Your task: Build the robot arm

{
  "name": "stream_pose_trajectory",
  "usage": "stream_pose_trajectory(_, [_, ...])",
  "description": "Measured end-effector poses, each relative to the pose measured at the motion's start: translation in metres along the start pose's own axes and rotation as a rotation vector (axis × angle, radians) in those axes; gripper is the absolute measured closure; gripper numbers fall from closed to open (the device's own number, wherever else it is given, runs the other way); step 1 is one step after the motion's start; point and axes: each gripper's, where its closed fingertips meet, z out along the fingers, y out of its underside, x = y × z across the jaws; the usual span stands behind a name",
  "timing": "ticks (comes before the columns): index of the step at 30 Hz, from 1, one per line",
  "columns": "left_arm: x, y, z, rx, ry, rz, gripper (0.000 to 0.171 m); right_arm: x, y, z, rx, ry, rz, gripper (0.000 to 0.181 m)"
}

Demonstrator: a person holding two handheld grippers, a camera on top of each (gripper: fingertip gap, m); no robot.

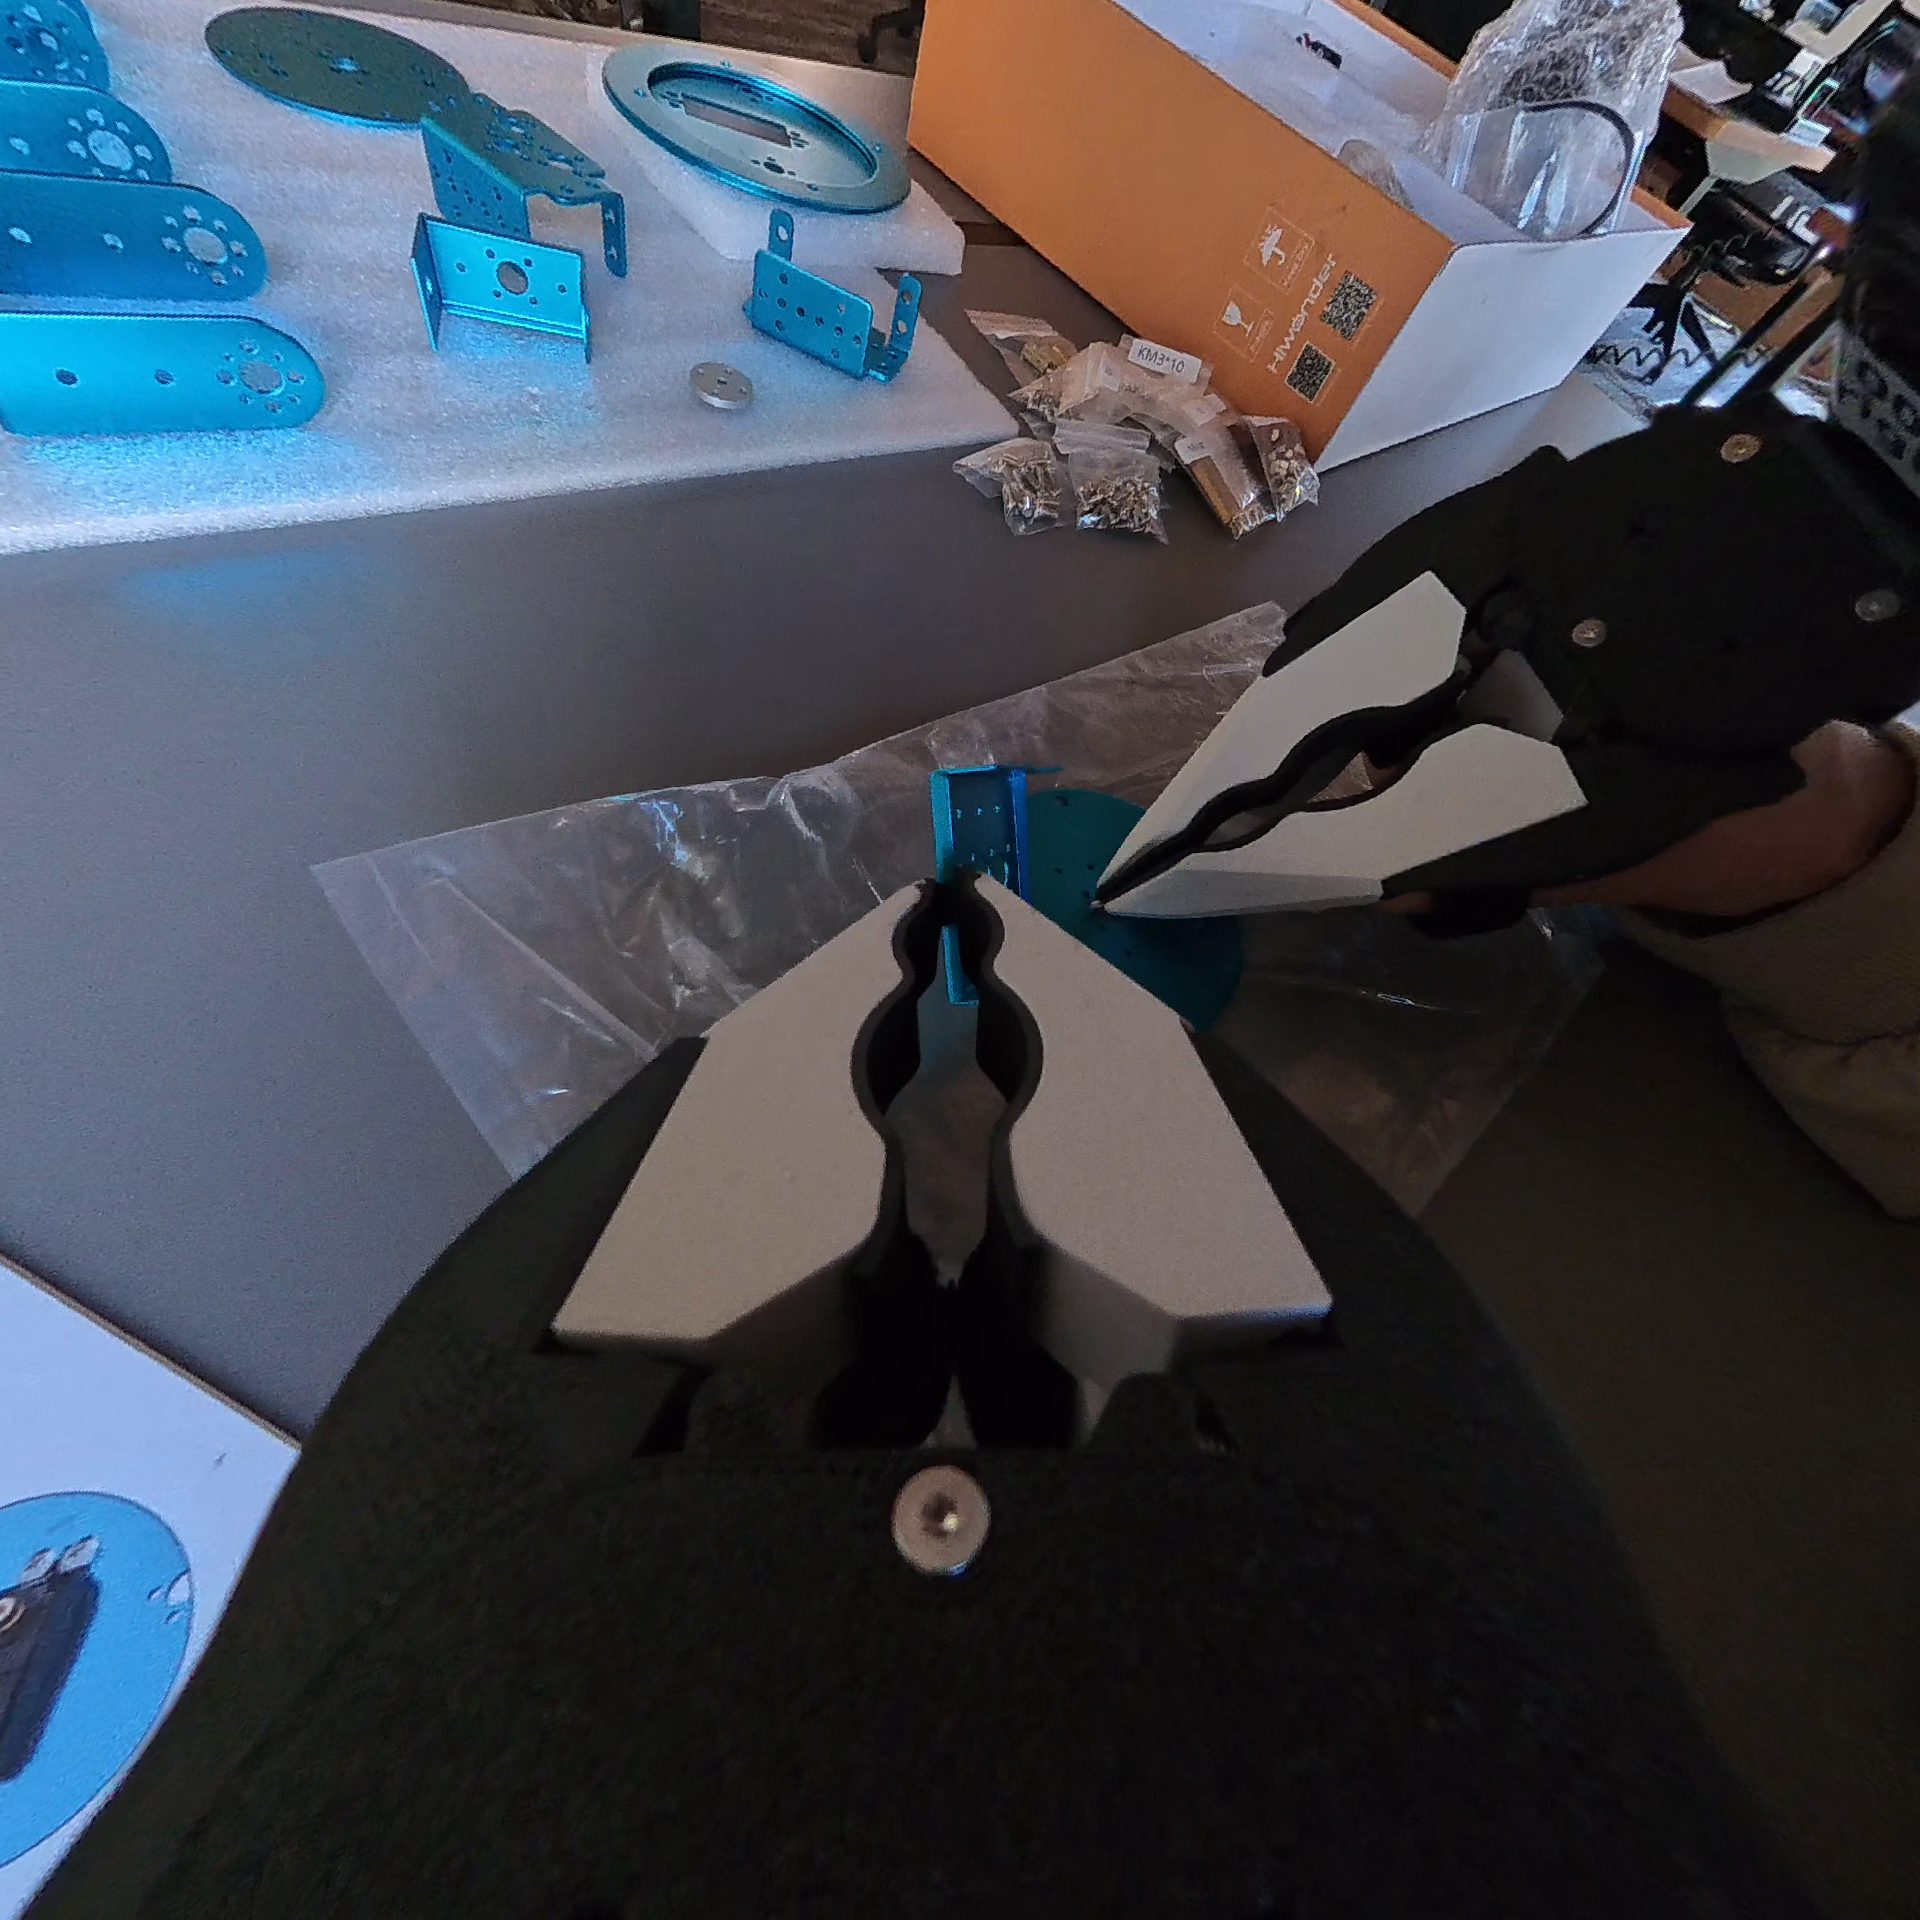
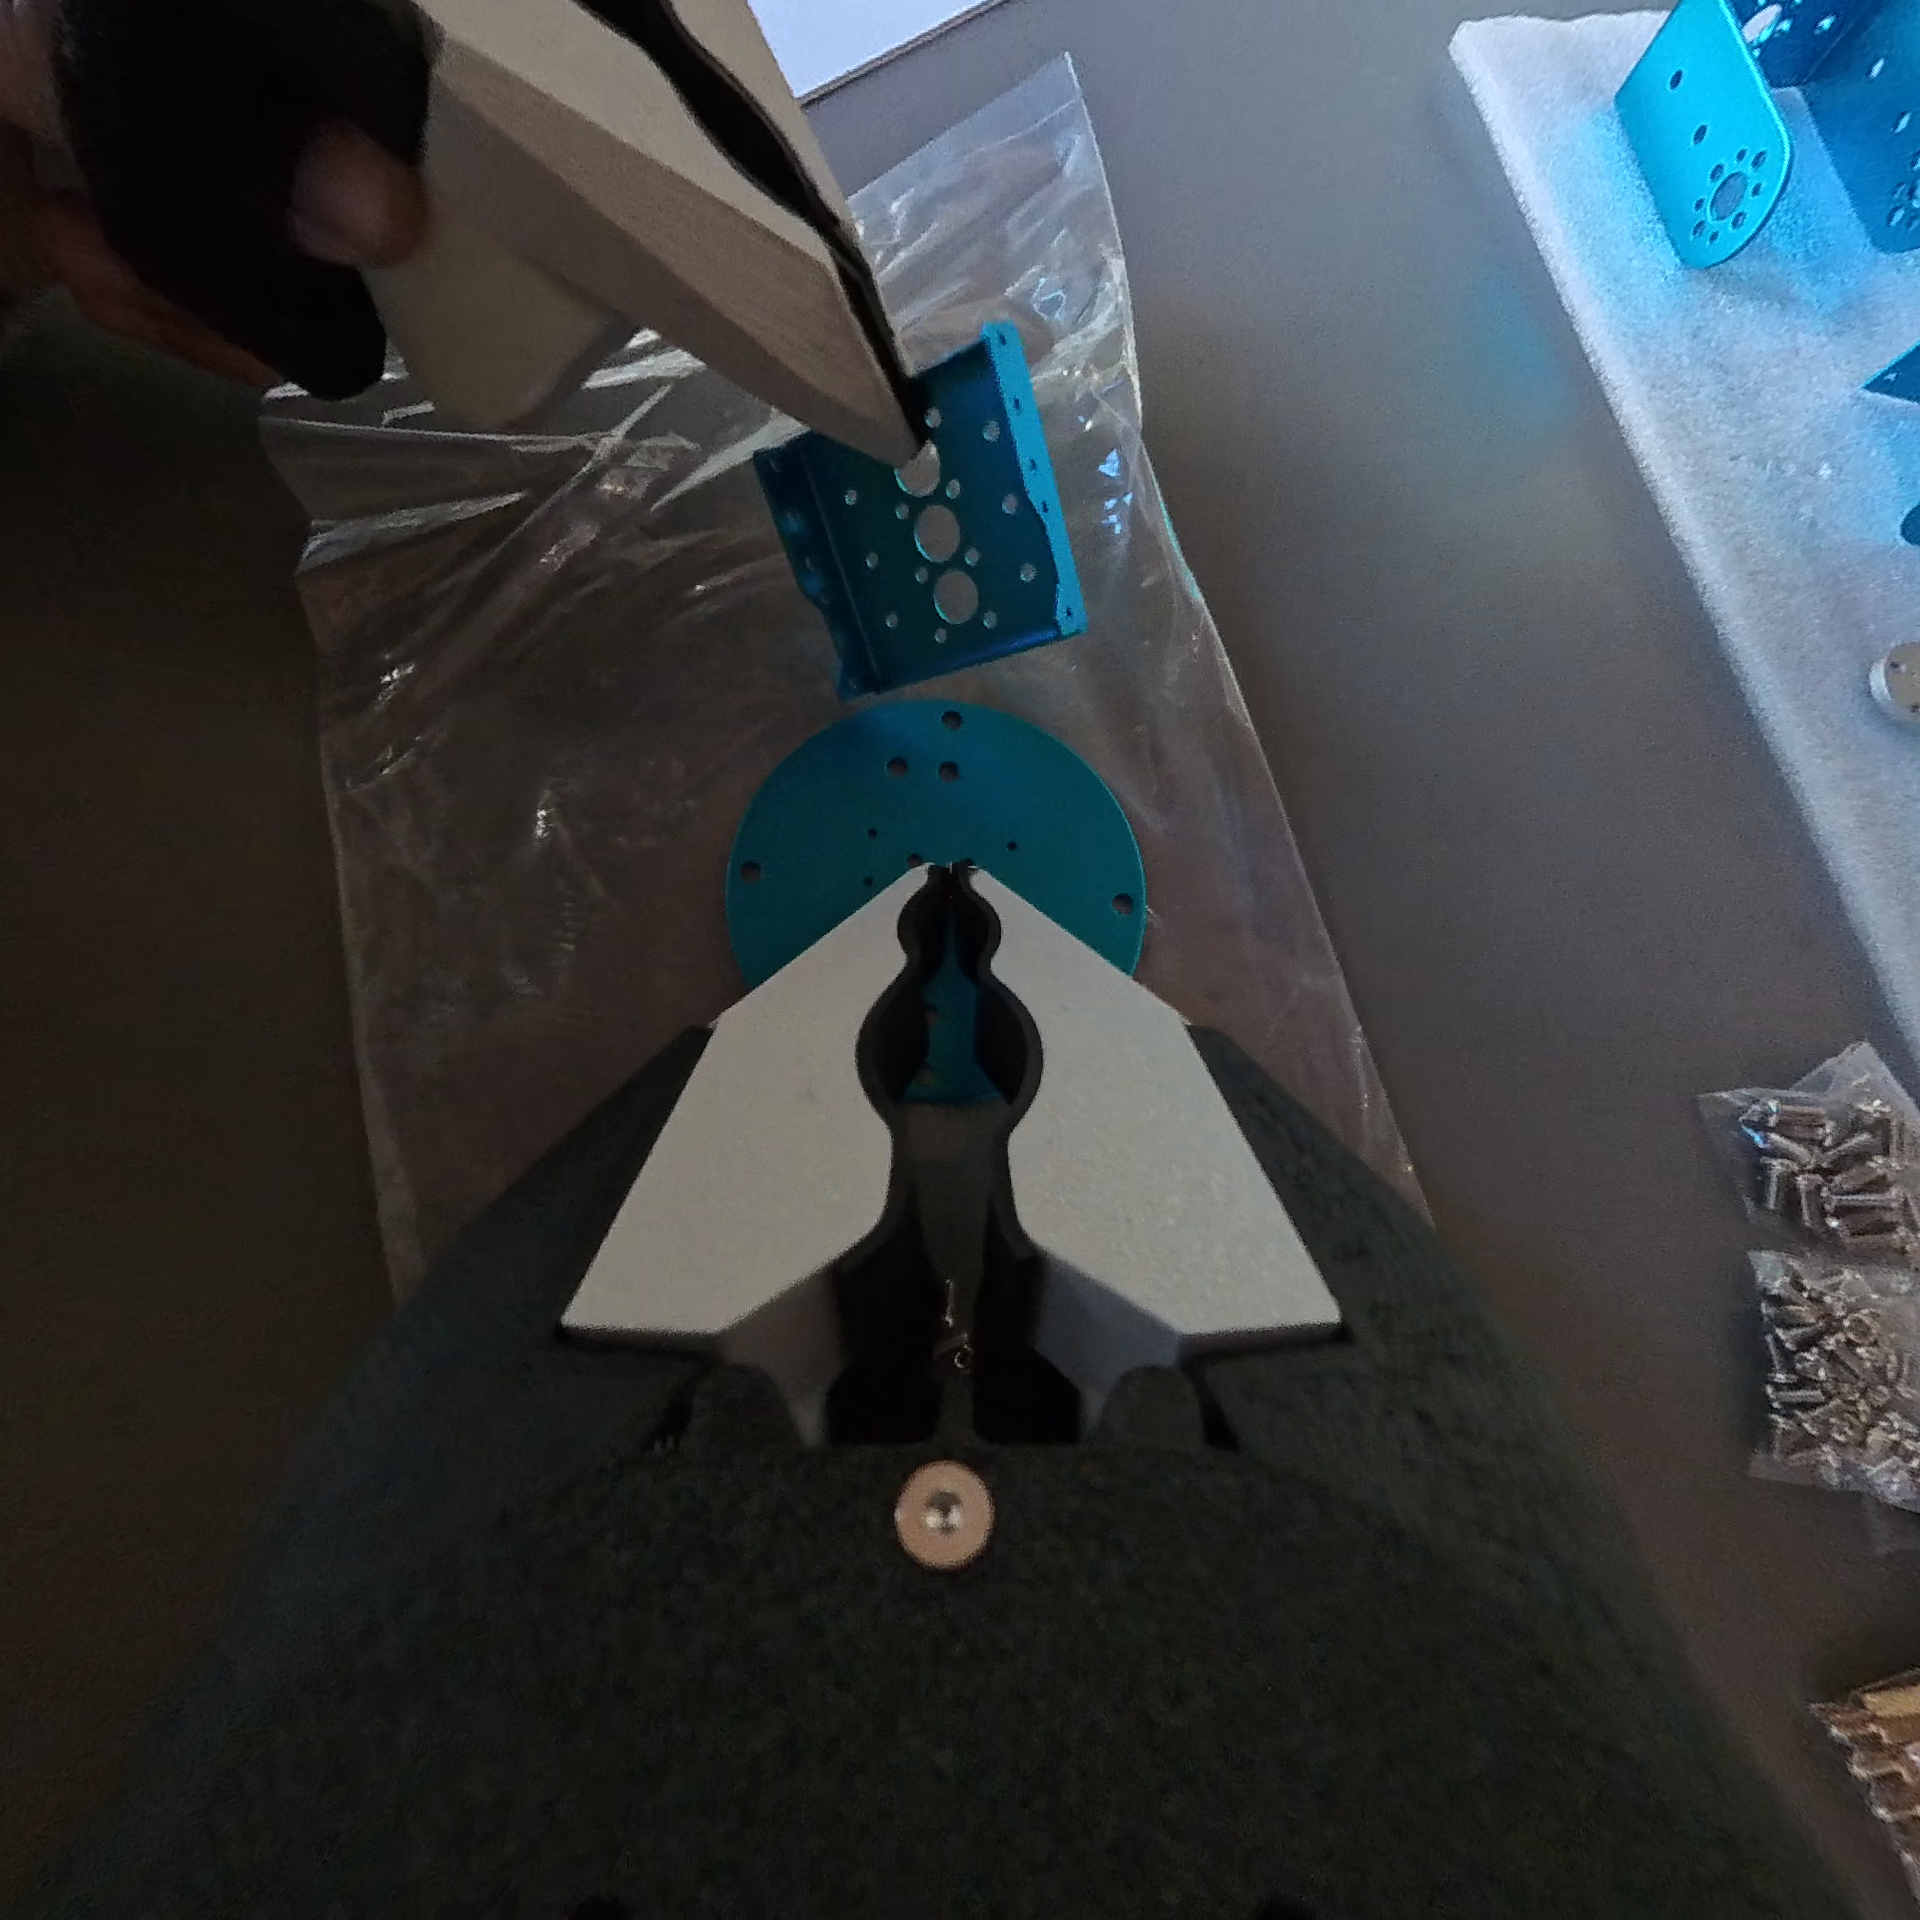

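My left gripper point(image 1: 951, 883) is shut on one wall of a blue U-shaped bracket point(image 1: 982, 831) with many holes and holds it upright. In the right wrist view this gripper point(image 2: 902, 445) comes in from the top left, pinching the bracket point(image 2: 935, 540) at its upper edge. A blue round disc point(image 2: 914, 800) with holes lies on a clear plastic bag point(image 2: 499, 644), just below the bracket. My right gripper point(image 2: 951, 871) is shut over the disc's middle, and a tiny silvery screw pokes out of its tips. The left wrist view also shows it point(image 1: 1107, 902) touching down on the disc point(image 1: 1174, 966).
A white foam sheet point(image 1: 343, 457) at the back left carries several blue metal parts. An orange and white box point(image 1: 1122, 177) stands at the back right. Small bags of screws point(image 1: 1122, 457) lie in front of it and show at the right point(image 2: 1839, 1299). A printed sheet point(image 1: 94, 1475) lies at the near left. The gap from one gripper's tips to the other's is roughly 7 cm.
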Motion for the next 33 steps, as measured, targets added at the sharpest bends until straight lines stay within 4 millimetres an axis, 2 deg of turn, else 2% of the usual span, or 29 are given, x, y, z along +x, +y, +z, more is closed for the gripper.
stream_pose_trajectory(6, [0.0, 0.005, 0.004, -0.02, 0.016, -0.045, 0.17, -0.002, -0.005, -0.001, -0.007, 0.05, -0.108, 0.181])
stream_pose_trajectory(10, [0.002, 0.004, 0.005, -0.009, 0.079, -0.146, 0.17, -0.007, -0.027, -0.015, 0.025, 0.024, -0.127, 0.181])
stream_pose_trajectory(15, [0.015, -0.001, 0.005, 0.024, 0.237, -0.345, 0.17, -0.012, -0.05, -0.02, -0.065, -0.038, -0.215, 0.181])
stream_pose_trajectory(20, [0.023, -0.006, -0.005, 0.06, 0.339, -0.497, 0.171, -0.021, -0.052, -0.023, -0.203, -0.076, -0.299, 0.181])
stream_pose_trajectory(22, [0.027, -0.005, -0.011, 0.067, 0.344, -0.523, 0.171, -0.019, -0.059, -0.027, -0.191, -0.048, -0.304, 0.181])
stream_pose_trajectory(24, [0.027, -0.002, -0.018, 0.068, 0.328, -0.519, 0.171, -0.02, -0.065, -0.039, -0.135, -0.035, -0.286, 0.181])
stream_pose_trajectory(26, [0.019, -0.001, -0.025, 0.075, 0.284, -0.492, 0.171, -0.015, -0.057, -0.051, -0.099, -0.027, -0.228, 0.177])
stream_pose_trajectory(28, [0.011, -0.001, -0.033, 0.08, 0.242, -0.438, 0.17, -0.018, -0.033, -0.052, -0.096, -0.061, -0.161, 0.16])
stream_pose_trajectory(31, [0.01, -0.001, -0.043, 0.072, 0.215, -0.359, 0.17, -0.019, -0.001, -0.038, -0.072, -0.032, -0.069, 0.165])
stream_pose_trajectory(33, [0.011, 0.0, -0.046, 0.063, 0.203, -0.315, 0.17, -0.018, 0.006, -0.03, -0.039, -0.002, -0.012, 0.165])
